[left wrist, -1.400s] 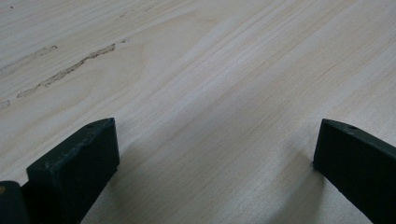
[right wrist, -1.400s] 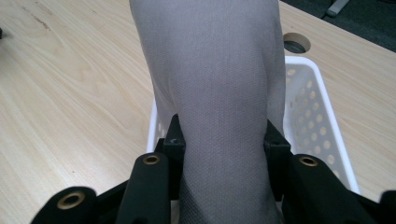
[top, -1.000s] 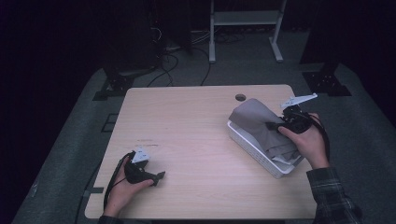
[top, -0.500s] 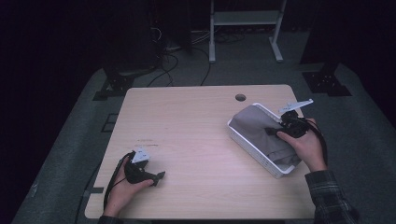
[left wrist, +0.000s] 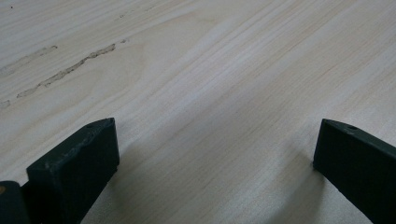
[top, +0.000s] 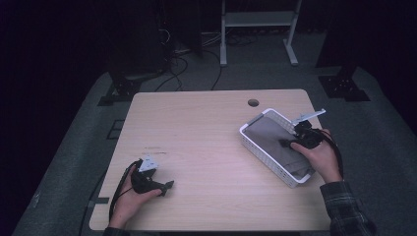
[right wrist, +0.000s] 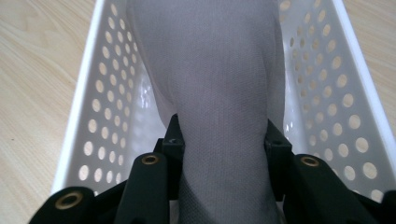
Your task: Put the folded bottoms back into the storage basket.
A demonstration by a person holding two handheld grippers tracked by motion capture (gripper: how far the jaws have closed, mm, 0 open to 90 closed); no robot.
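Grey cloth [right wrist: 219,84] sits inside the white perforated basket [right wrist: 93,107], laid lengthwise along its floor, and your right gripper [right wrist: 223,140] is pinching a bunched fold of it at the end of the basket nearest you. In the right gripper view the jaws stand either side of that fold with fabric packed between them, so the grip is on cloth, not on plastic. From the high view the cloth [top: 275,140] lies low in the basket [top: 246,133], below the rim, with your right gripper [top: 290,142] over the basket's near half. My read: you're seating the cloth down into the basket, and holding it mid-width keeps the sides from riding up the perforated walls. The fold is held centred between the two long walls, which is why neither wall is being pushed. Your left gripper [top: 167,186] is parked well left of the basket, resting low on the wooden table [top: 196,128]; its jaws are spread wide with bare wood between them in the left gripper view [left wrist: 215,154]. It's idle and well out of the right hand's way. The basket isn't braced, so if the cloth snags on release, the basket may shift.
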